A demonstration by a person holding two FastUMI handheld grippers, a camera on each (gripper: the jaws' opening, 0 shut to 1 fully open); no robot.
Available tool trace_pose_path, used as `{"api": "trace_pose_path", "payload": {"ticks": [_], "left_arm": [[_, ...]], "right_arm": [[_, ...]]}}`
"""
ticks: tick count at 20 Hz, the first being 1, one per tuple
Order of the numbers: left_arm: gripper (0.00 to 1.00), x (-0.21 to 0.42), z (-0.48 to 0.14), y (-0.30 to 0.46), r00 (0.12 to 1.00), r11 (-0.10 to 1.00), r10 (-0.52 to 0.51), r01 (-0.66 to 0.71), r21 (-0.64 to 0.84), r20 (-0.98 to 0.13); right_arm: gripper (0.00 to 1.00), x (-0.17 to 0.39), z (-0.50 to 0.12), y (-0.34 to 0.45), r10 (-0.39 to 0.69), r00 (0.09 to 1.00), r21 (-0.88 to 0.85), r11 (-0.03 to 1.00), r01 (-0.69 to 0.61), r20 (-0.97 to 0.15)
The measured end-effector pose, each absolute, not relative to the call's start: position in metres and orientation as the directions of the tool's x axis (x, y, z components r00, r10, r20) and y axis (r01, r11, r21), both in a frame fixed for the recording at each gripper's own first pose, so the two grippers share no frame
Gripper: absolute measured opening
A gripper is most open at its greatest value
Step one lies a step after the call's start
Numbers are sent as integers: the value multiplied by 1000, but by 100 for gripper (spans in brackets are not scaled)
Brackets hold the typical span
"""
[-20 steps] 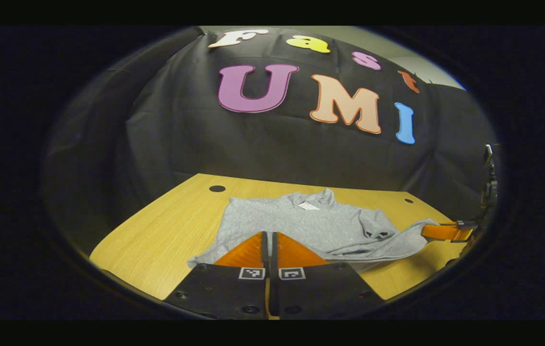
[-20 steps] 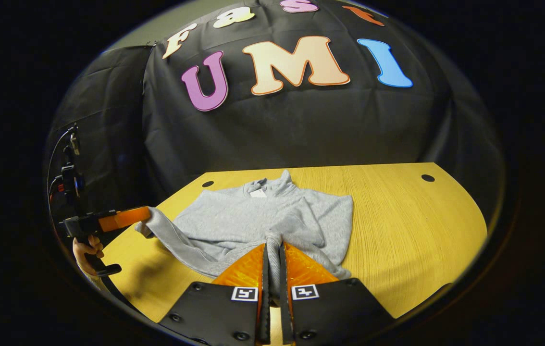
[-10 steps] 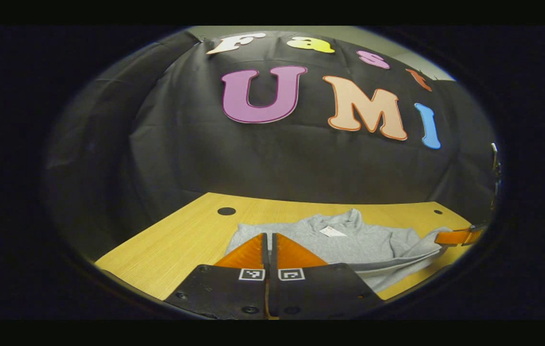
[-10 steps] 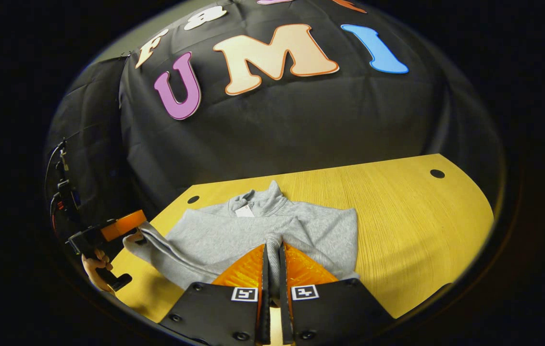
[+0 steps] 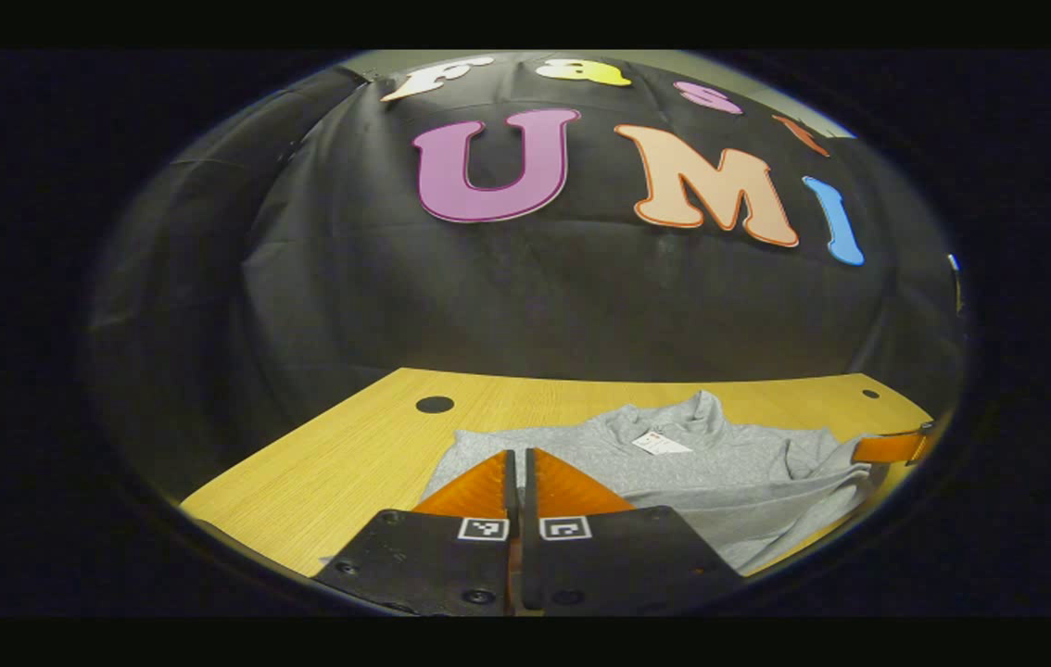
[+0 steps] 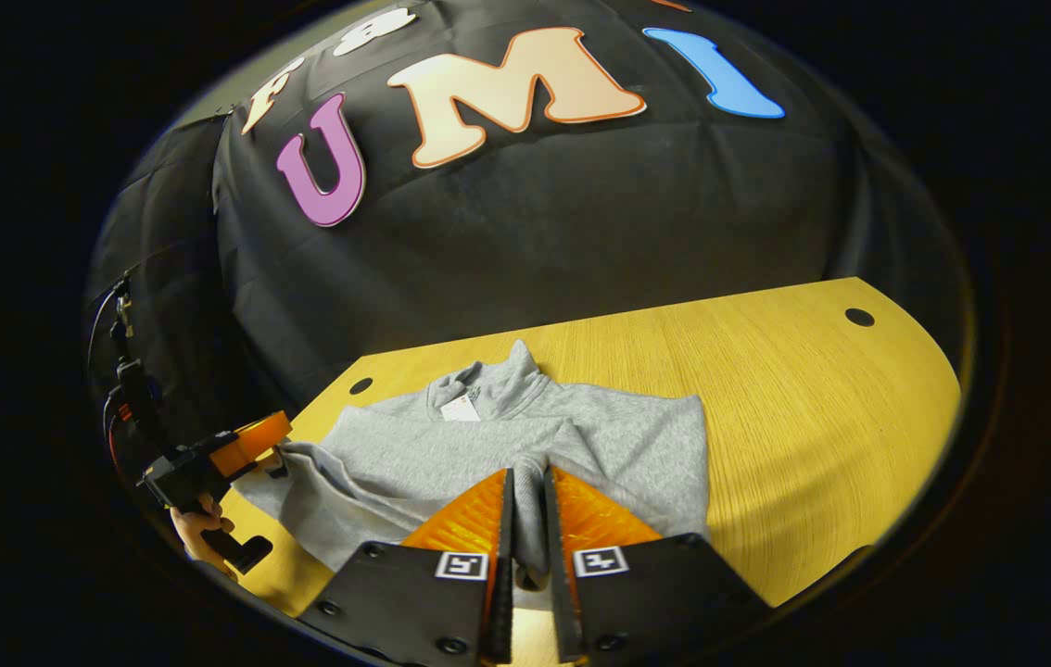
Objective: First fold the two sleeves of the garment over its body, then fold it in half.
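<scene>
- Counter (image 6: 794,389): yellow wood grain, rounded corners, dark round holes near the far corners.
- Grey garment (image 6: 600,435) directly on it, collar and white tag toward the far edge, near edge raised off the wood.
- Bare wood to the garment's right.

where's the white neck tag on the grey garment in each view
Left gripper view: white neck tag sits right of centre, low, inside the collar.
Right gripper view: the tag sits left of centre, below the middle.
Shared landmark: the dark hole in the table, left of the collar in both.
</scene>
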State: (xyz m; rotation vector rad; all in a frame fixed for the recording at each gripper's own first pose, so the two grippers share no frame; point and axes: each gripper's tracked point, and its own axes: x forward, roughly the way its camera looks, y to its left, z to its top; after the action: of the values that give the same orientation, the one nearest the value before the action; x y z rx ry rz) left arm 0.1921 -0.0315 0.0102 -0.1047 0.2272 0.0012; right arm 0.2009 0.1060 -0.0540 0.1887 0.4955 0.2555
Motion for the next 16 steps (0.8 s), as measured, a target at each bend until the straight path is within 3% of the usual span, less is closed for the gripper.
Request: {"api": "trace_pose_path", "payload": {"ticks": [1,2,4,5,6,11,16], "left_arm": [[3,191,14,-31,977,994,-12,-11,-107,-213],[8,190,18,-32,979,994,-19,-4,-110,-204],[63,186,25,-26,982,994,2,-22,-104,-190],[91,181,30,-25,984,993,4,-25,-113,-180],[96,176,39,-23,986,992,7,-28,-124,-167],[94,138,79,-12,997,993,33,-41,-114,-71],[93,81,105,-8,1000,997,14,-12,-77,13]], "right_arm": [[29,205,-49,104,280,858,238,952,-192,-430],[49,205,-41,102,281,865,244,951,-192,-416],[89,206,-29,101,279,883,237,951,-199,-376],[92,201,-19,101,276,893,223,953,-206,-355],[98,198,-11,102,278,902,212,953,-216,-330],[97,160,30,106,295,933,194,947,-257,-207],[97,93,78,109,288,958,142,949,-283,-17]]}}
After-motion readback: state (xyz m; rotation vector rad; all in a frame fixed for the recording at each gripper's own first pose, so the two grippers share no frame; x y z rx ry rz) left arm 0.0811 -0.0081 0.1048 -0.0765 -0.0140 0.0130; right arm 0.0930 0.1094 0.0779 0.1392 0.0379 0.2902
